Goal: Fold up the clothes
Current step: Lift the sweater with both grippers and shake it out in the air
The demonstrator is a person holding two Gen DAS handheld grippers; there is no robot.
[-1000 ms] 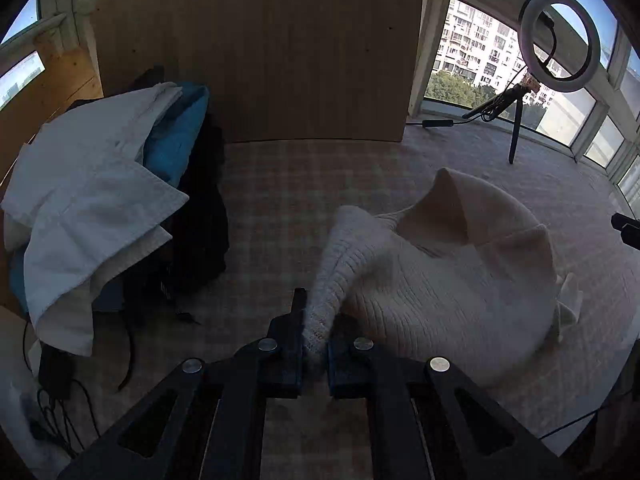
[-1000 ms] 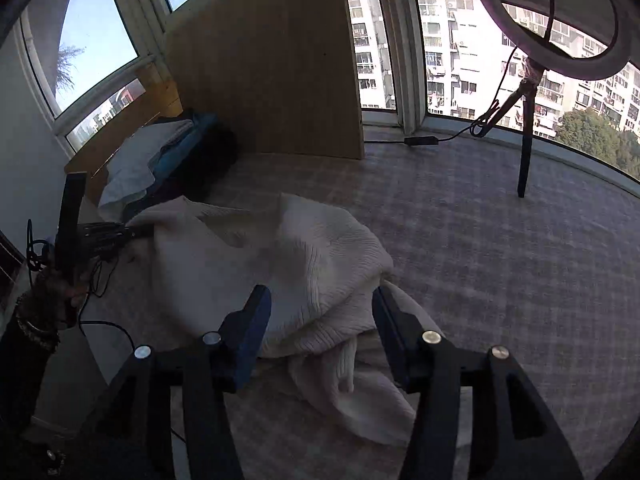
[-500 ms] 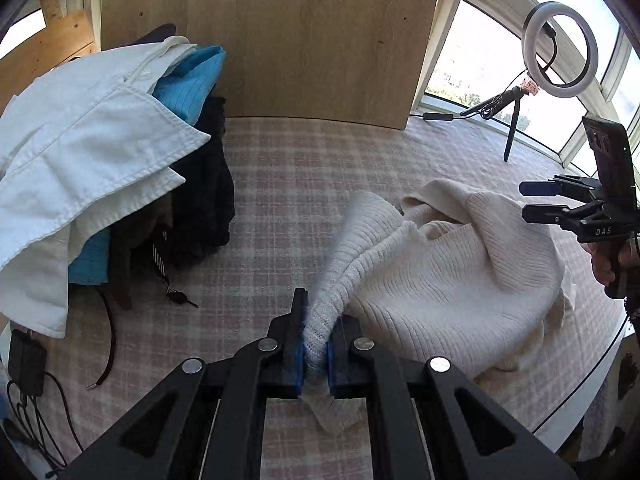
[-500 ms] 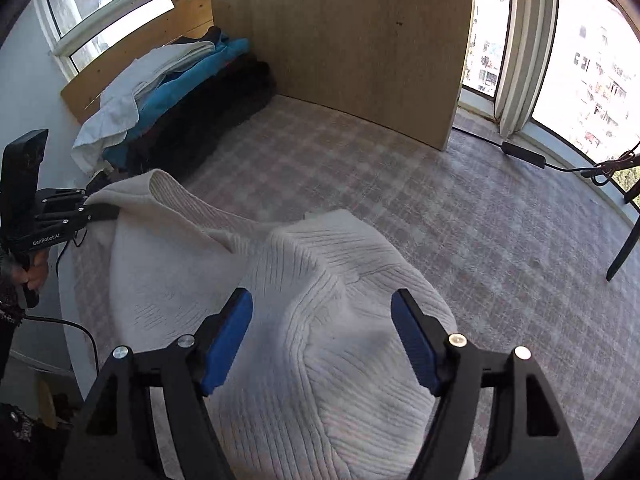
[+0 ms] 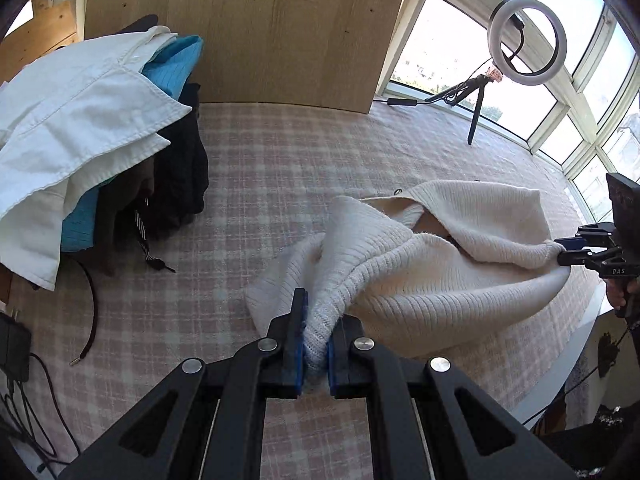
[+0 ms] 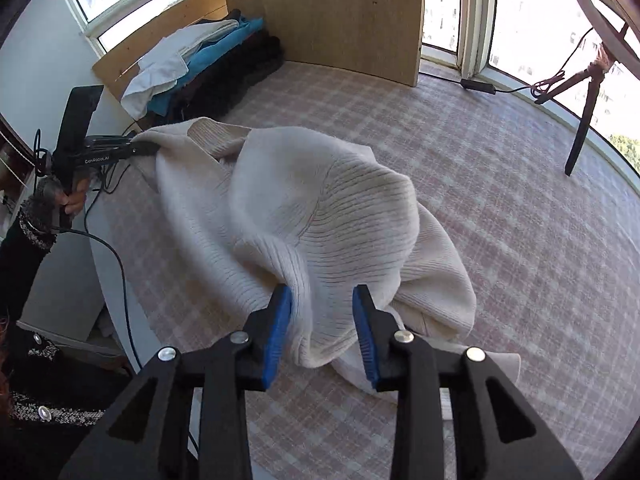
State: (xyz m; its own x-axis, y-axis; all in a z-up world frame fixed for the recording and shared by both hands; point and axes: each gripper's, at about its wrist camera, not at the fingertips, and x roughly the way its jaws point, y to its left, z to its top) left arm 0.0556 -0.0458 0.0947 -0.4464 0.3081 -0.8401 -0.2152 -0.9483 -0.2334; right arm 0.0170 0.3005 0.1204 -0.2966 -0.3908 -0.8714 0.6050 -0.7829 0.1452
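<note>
I see the cream ribbed-knit sweater bunched in soft ridges on the pink checked cloth, slung between both tools. My left gripper is clamped tight on a thick knit fold. My right gripper has its blue pads partly apart around another fold; I cannot tell if they grip. Far left sits a pile of white, blue and black clothes.

1. The left gripper is clamping its blue-padded jaws tight on a bunch of the cream sweater.
2. The right gripper is holding its jaws parted — knit is lying between them, though from the left wrist view it is gripping an edge.
</note>
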